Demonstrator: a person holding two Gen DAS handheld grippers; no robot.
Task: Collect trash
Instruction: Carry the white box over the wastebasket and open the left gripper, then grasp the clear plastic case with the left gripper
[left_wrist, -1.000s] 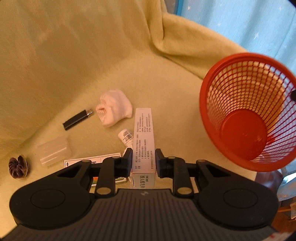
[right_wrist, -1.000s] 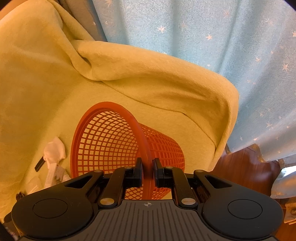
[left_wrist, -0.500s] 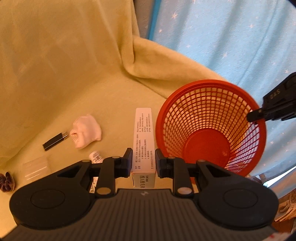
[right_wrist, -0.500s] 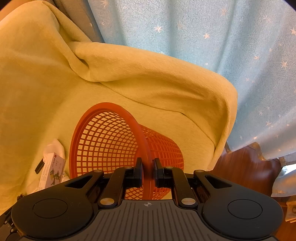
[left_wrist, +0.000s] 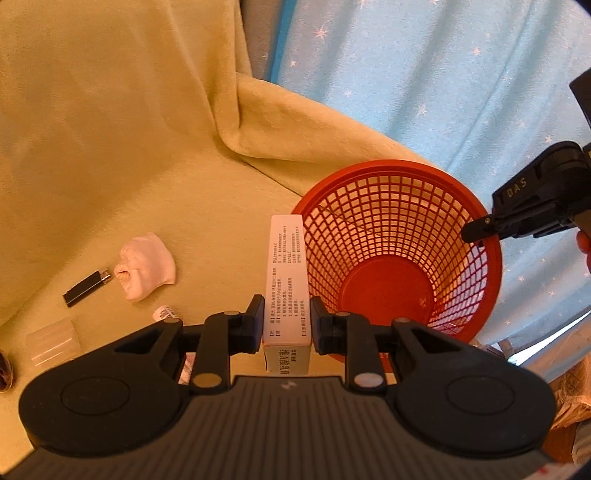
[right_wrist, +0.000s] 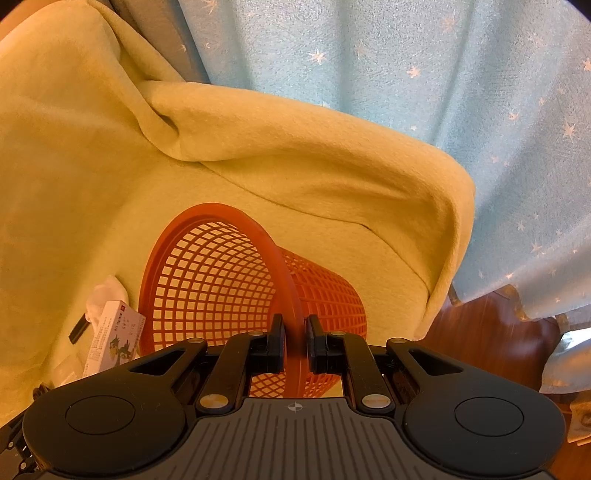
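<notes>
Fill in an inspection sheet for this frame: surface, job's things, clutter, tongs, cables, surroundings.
Surface: yellow-green blanket, creased at the back.
Job's things: red basket tilted, mouth toward the box; white box just outside the rim; crumpled tissue, small tube, clear wrapper lying loose.
Clutter: black stick; a dark thing at the left edge, unclear.
Tongs: left tongs shut on the box; right tongs shut on the basket rim.
Cables: nothing seen.
Surroundings: blue starred curtain, wooden floor.

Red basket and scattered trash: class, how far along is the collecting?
Done: nothing, since the red basket looks empty. In hand: left claw grips the white box beside the rim; right claw tilts the basket. Left: crumpled tissue, black stick, small tube.
</notes>
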